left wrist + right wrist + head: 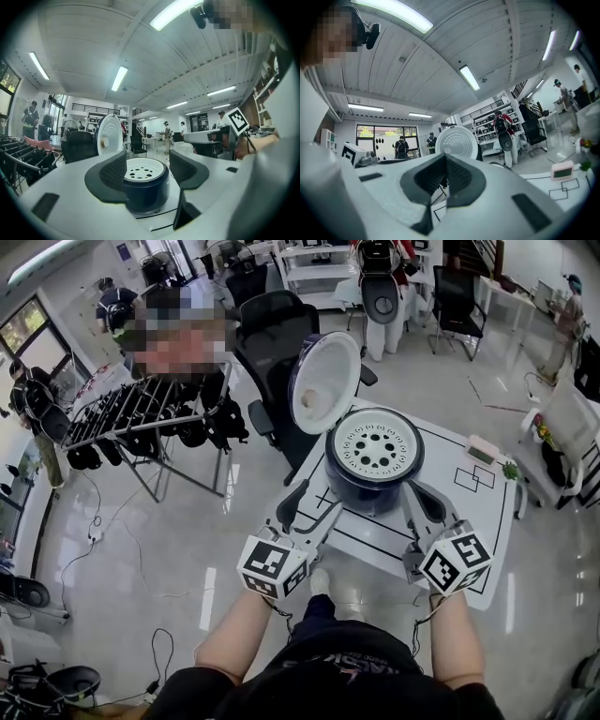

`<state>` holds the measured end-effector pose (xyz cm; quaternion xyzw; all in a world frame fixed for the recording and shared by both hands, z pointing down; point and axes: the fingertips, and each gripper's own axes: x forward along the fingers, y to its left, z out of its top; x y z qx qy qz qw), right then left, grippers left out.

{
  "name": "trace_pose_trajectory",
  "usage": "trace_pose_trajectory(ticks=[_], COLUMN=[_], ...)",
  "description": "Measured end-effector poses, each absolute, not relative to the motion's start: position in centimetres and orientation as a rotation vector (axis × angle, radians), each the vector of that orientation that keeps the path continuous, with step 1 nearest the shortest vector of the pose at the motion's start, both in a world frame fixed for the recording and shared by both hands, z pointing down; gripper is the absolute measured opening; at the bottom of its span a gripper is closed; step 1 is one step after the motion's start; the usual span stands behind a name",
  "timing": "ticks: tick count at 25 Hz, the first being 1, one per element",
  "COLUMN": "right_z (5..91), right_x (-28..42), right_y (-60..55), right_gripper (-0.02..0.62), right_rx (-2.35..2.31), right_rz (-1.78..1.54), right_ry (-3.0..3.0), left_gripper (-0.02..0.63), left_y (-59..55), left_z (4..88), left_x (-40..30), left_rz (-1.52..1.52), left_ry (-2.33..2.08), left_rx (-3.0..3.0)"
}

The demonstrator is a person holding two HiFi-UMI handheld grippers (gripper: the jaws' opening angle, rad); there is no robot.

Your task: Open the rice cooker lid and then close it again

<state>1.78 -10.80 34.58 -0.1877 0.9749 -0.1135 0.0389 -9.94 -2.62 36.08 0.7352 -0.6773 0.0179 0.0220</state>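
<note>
Both level: left gripper (pixel 305 507), right gripper (pixel 418 489) flanking cooker (pixel 373 488).

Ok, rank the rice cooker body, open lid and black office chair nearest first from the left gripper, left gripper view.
1. Rice cooker body, straight ahead.
2. Open lid, behind it, leftward.
3. Black office chair, beyond, far left.

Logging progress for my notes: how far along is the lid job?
Opening looks done: the lid stands raised at the rice cooker's far edge. Nothing is in hand: left gripper open, right gripper shut, neither holding anything. Closing the lid is left.
</note>
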Motion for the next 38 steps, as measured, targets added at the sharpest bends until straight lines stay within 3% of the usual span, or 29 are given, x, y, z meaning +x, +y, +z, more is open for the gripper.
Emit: trace_pose_trajectory(ticks=[38], right_z=[34.1], right_x=[-0.3], right_y=[-11.7], right_gripper=[0.002], right_rx=[-0.53], right_rz=[-0.352], right_ry=[2.987], left_gripper=[0.276], left_y=[-2.8], left_z=[34.0], left_x=[-14.5], left_rz=[0.024], left_ry=[-2.208], left_rx=[2.198])
